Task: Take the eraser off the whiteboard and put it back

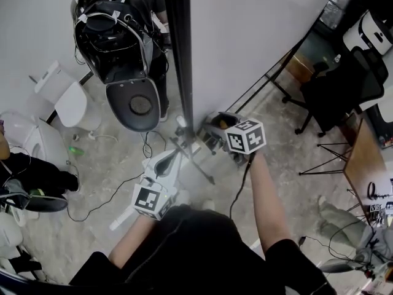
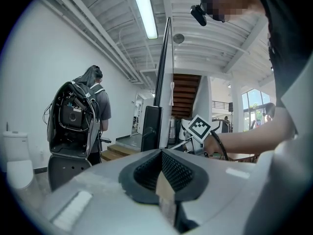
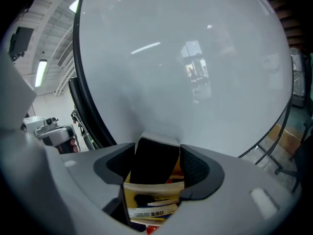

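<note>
1. Nearest the lens in the right gripper view sat the block eraser (image 3: 156,163), with black felt on one face and a yellow printed label below it. It was lodged between the dark ribbed pads (image 3: 195,168) of the right claw (image 3: 157,153).
2. Right claw state: the jaws stood wide, and the pads appeared to bear on both sides of the eraser. No gap showed at either side.
3. Eraser location: its far end lay against, or just short of, the glossy white whiteboard (image 3: 186,62), near the board's black frame edge (image 3: 85,106). Contact with the surface could not be confirmed.
4. Left claw (image 2: 161,168) state: the jaws were together with nothing between them. It pointed roughly level, apart from the board.
5. Step in hand, as judged: securing the eraser at the board face, either for removal or at the point of return. The views did not settle which.
6. Next move, if removal: grip firmly first, then pull straight away from the board.
7. Next move, if return: press the eraser flat to the board and open the jaws only once it holds by itself.
8. Risk: a loose grip on so wide a block could let it twist or drop.
</note>
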Demonstrator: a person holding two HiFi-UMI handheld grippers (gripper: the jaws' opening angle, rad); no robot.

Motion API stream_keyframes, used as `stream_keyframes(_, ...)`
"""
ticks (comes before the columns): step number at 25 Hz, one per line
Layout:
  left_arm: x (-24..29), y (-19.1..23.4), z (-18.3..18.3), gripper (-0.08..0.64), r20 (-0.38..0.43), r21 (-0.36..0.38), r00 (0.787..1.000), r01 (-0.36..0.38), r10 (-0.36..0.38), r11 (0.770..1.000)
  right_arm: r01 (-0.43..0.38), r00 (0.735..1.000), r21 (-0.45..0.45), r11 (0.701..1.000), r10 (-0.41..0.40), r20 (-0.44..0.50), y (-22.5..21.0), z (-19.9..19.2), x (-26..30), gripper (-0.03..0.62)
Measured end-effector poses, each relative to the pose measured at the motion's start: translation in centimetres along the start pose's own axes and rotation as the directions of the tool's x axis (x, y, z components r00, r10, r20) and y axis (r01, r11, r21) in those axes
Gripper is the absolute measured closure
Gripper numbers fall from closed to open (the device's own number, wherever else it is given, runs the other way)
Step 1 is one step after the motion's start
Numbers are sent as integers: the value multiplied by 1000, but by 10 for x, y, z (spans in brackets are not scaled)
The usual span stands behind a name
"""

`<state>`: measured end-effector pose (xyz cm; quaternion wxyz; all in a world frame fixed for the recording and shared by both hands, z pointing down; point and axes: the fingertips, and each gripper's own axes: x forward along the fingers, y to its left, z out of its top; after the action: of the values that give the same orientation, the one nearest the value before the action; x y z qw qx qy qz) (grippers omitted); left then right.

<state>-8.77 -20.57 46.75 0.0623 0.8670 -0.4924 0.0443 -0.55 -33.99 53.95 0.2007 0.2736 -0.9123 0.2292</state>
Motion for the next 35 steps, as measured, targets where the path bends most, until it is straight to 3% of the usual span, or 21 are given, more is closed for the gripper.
stream_keyframes(6, -5, 1, 5, 555, 5, -31, 1000, -14, 14, 999, 12, 1000, 17, 1000, -12, 10, 3, 0, 1, 298)
stream_keyframes(18, -15, -3, 14, 555, 23, -2, 1000, -13, 13, 1000, 76, 991, -33, 997, -72, 113, 9, 13, -18, 314)
stream_keyframes(30, -18, -27, 22, 555, 55, 9, 998, 34, -34, 999, 160, 941, -36, 986, -142, 308, 21, 40, -81, 318)
stream_keyframes(35, -20, -37, 23, 555, 65, 8, 997, 51, -51, 999, 168, 901, -13, 986, -148, 408, 35, 46, -121, 318)
